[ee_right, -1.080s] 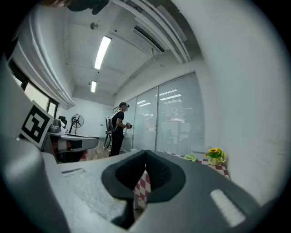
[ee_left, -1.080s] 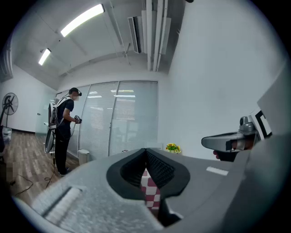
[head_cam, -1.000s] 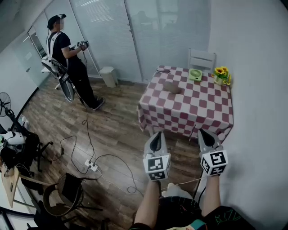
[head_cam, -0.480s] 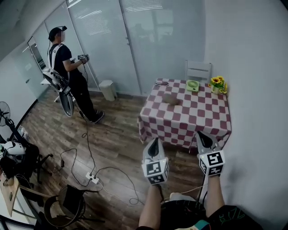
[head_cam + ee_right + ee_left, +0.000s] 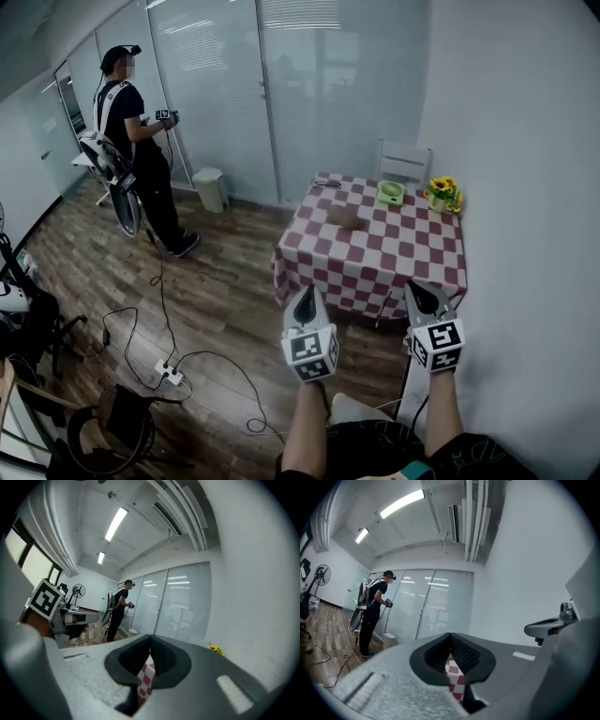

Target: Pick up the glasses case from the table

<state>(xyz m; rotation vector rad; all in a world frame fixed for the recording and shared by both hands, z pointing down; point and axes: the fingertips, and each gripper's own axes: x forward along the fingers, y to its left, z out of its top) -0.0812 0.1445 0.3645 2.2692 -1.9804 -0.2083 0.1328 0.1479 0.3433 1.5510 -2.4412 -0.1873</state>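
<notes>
On the checked table [image 5: 394, 255], a small brownish glasses case [image 5: 344, 217] is lying, seemingly lengthwise across the view; left gripper [image 5: 305, 296] and right gripper [image 5: 424, 290] are hovering closed, empty.

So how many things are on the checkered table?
4: brown case near the middle, green bowl behind it, yellow flowers back right, what looks like glasses back left. Smaller things could escape me.

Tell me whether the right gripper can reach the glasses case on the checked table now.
Probably not yet: the right gripper is short of the table, fingers shut. The glasses case lies uncovered mid-table, so stepping closer should do.
</notes>
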